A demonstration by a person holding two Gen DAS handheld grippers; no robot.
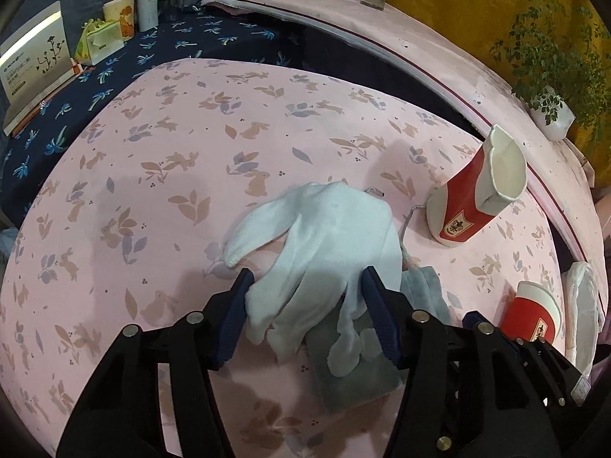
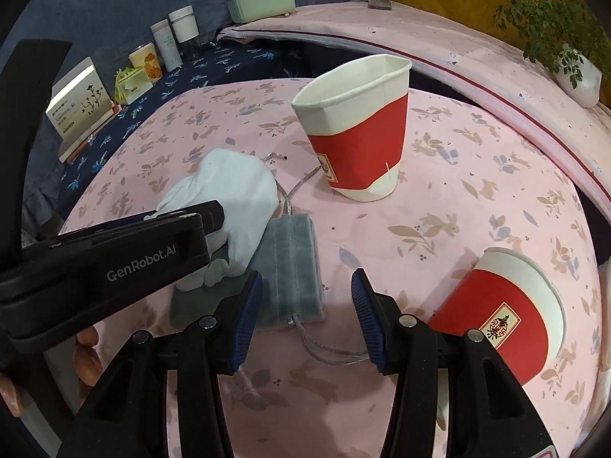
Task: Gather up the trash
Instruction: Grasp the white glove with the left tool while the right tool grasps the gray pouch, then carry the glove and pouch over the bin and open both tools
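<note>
A pink rabbit-print cloth (image 1: 160, 175) covers the table. On it a crushed red-and-white paper cup (image 2: 355, 129) stands upright toward the far side, and a second cup (image 2: 504, 313) lies on its side just right of the right gripper (image 2: 307, 316), whose blue-padded jaws are spread apart and hold nothing. A white glove (image 1: 324, 244) lies partly over a grey drawstring pouch (image 2: 294, 263) (its cord trails toward the near edge). The left gripper (image 1: 305, 305) has its parted fingers set either side of the glove, touching the fabric but not clamped shut.
</note>
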